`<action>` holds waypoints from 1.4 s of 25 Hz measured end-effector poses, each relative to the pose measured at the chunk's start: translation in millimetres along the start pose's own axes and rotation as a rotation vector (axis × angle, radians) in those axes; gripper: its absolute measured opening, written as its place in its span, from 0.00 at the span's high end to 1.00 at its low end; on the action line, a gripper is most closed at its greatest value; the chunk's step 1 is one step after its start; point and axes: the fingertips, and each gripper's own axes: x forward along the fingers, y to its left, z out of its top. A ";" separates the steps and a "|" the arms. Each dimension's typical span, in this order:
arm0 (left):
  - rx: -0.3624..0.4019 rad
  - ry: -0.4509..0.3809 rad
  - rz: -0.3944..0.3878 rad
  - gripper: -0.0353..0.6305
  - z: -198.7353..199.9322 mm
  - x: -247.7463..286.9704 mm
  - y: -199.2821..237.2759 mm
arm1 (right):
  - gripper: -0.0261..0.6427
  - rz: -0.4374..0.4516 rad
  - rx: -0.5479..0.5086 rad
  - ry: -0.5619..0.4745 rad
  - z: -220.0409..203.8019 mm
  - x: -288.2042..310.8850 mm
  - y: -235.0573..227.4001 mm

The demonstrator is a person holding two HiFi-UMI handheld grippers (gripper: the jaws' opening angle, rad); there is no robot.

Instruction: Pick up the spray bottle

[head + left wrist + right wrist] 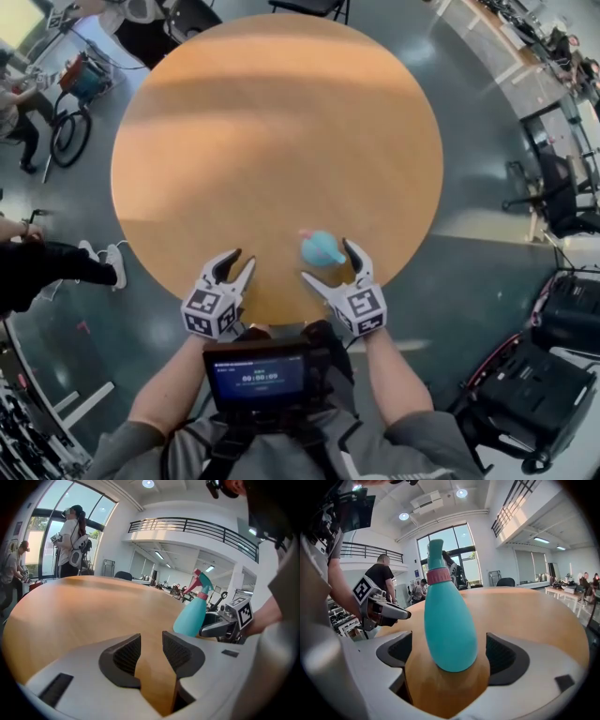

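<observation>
Standing upright near the person-side edge of the round tabletop (pixel 281 122), the teal spray bottle (pixel 322 248) is framed by the right gripper (pixel 326 260), whose jaws are spread wide to either side of the bottle's body. In the right gripper view a sliver of tabletop is seen between each pad and the plastic, so no pinch is judged to have been made yet. The wide spread is presumably chosen so that the broad lower body can be taken in before closing. The gripper is set low, at the fattest part rather than at the pink collar, which is likely meant to give a steadier hold. The left gripper (pixel 151 652) is held off to the side, apart from the bottle. Its jaws are only narrowly parted, with nothing but bare tabletop between them, and no part in the grasp is suggested. Counted: one spray bottle, two grippers, one tabletop.
</observation>
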 end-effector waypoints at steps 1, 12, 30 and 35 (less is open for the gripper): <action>-0.001 0.000 0.001 0.72 0.4 0.5 0.2 | 0.23 0.006 -0.004 -0.002 0.3 2.7 1.0; 0.007 -0.016 -0.012 0.72 13.5 9.5 1.9 | 0.23 0.004 -0.027 -0.024 10.9 27.7 0.0; 0.004 -0.038 -0.047 0.73 34.6 15.6 -1.8 | 0.24 -0.024 -0.074 -0.014 25.5 50.5 -2.0; -0.012 -0.047 -0.043 0.74 37.4 15.7 -2.0 | 0.29 -0.023 -0.078 -0.015 26.8 46.3 -5.9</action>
